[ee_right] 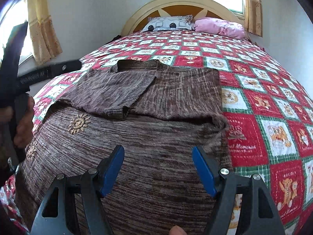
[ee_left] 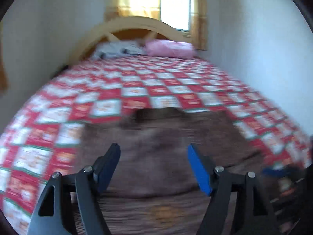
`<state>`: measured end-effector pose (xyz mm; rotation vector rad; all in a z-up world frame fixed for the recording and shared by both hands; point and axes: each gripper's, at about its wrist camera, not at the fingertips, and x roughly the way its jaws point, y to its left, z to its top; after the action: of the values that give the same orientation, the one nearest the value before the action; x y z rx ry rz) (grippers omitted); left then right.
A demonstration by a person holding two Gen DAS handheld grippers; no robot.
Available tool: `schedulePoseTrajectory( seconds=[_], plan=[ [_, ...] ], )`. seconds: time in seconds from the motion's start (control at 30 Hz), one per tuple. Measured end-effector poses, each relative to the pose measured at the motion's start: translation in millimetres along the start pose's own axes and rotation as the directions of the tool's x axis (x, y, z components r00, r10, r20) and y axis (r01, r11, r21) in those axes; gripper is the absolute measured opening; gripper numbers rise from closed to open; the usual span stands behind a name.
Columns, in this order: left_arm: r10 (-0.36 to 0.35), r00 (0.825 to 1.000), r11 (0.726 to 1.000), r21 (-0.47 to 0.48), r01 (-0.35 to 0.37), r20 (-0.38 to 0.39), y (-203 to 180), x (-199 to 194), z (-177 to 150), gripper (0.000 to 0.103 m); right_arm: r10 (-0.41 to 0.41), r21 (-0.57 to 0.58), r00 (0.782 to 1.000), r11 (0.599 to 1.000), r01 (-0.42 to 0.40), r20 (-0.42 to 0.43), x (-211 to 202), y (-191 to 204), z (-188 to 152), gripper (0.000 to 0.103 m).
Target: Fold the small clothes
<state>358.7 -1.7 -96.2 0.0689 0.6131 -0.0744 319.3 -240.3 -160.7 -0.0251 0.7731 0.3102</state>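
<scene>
A brown knitted sweater (ee_right: 148,129) with embroidered suns lies flat on the red and white checked bedspread (ee_right: 264,101), both sleeves folded in over its upper half. My right gripper (ee_right: 158,154) is open and empty, hovering above the sweater's lower body. The sweater also shows, blurred, in the left wrist view (ee_left: 156,146). My left gripper (ee_left: 154,152) is open and empty above the sweater. The left gripper body and the hand holding it show at the left edge of the right wrist view (ee_right: 23,78).
The bedspread fills the bed (ee_left: 148,82). A patterned pillow (ee_right: 168,23) and a pink pillow (ee_right: 221,27) lie by the arched headboard (ee_right: 180,4). White walls stand on both sides. Curtained windows (ee_right: 43,33) are at the left and behind the bed.
</scene>
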Motion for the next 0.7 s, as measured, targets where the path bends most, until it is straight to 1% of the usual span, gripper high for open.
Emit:
schedulePoseTrajectory(
  seconds=[0.03,0.07,0.1,0.13,0.17,0.2,0.23,0.27,0.33,0.4,0.47,0.53,0.6,0.63,0.67,0.7],
  plan=[
    [0.079,0.997,0.997,0.024,-0.079,-0.017,10,5,-1,0.074,0.013,0.000,1.000,1.000,-0.013,-0.005,1,1,6,0.073],
    [0.169,0.985,0.985,0.045,-0.167,-0.026,18,11,-4,0.074,0.030,0.008,0.999,1.000,-0.029,-0.013,2,1,12,0.073],
    [0.249,0.968,0.967,0.056,-0.247,-0.033,31,16,-7,0.074,0.051,0.024,0.998,0.998,-0.050,-0.023,5,0,20,0.073],
    [0.298,0.953,0.954,0.053,-0.295,-0.059,46,22,-12,0.074,0.077,0.048,0.996,0.996,-0.075,-0.033,8,-3,30,0.073],
    [0.331,0.937,0.943,0.056,-0.327,-0.108,57,31,-17,0.074,0.091,0.065,0.995,0.994,-0.088,-0.039,11,-5,37,0.073],
    [0.349,0.925,0.937,0.052,-0.345,-0.149,66,38,-22,0.074,0.099,0.084,0.994,0.992,-0.095,-0.045,16,-7,46,0.073],
    [0.354,0.917,0.935,0.029,-0.355,-0.183,77,43,-28,0.074,0.095,0.096,0.994,0.991,-0.090,-0.051,24,-8,58,0.072],
    [0.349,0.913,0.935,0.012,-0.355,-0.213,85,48,-35,0.074,0.092,0.103,0.994,0.991,-0.085,-0.058,31,-9,68,0.072],
    [0.350,0.903,0.933,0.010,-0.359,-0.250,91,54,-44,0.074,0.083,0.116,0.994,0.991,-0.074,-0.072,48,-10,87,0.072],
    [0.333,0.910,0.939,-0.006,-0.344,-0.246,93,53,-46,0.074,0.077,0.115,0.991,0.991,-0.065,-0.106,69,-9,103,0.072],
    [0.335,0.909,0.938,-0.004,-0.346,-0.247,93,52,-47,0.076,0.083,0.123,0.988,0.990,-0.067,-0.130,87,-6,113,0.072],
    [0.346,0.905,0.932,-0.020,-0.362,-0.249,95,53,-51,0.078,0.070,0.128,0.985,0.991,-0.050,-0.159,110,-4,123,0.072],
    [0.341,0.907,0.931,-0.046,-0.363,-0.246,99,51,-53,0.080,0.059,0.130,0.982,0.991,-0.036,-0.178,131,0,129,0.072],
    [0.334,0.909,0.931,-0.061,-0.359,-0.248,102,51,-54,0.081,0.061,0.130,0.979,0.991,-0.036,-0.195,139,1,131,0.070],
    [0.323,0.913,0.934,-0.075,-0.351,-0.249,103,51,-54,0.082,0.056,0.123,0.973,0.992,-0.029,-0.223,150,5,132,0.063],
    [0.305,0.918,0.937,-0.094,-0.337,-0.253,107,51,-55,0.082,0.038,0.111,0.972,0.994,-0.012,-0.231,155,7,133,0.059]
  ],
)
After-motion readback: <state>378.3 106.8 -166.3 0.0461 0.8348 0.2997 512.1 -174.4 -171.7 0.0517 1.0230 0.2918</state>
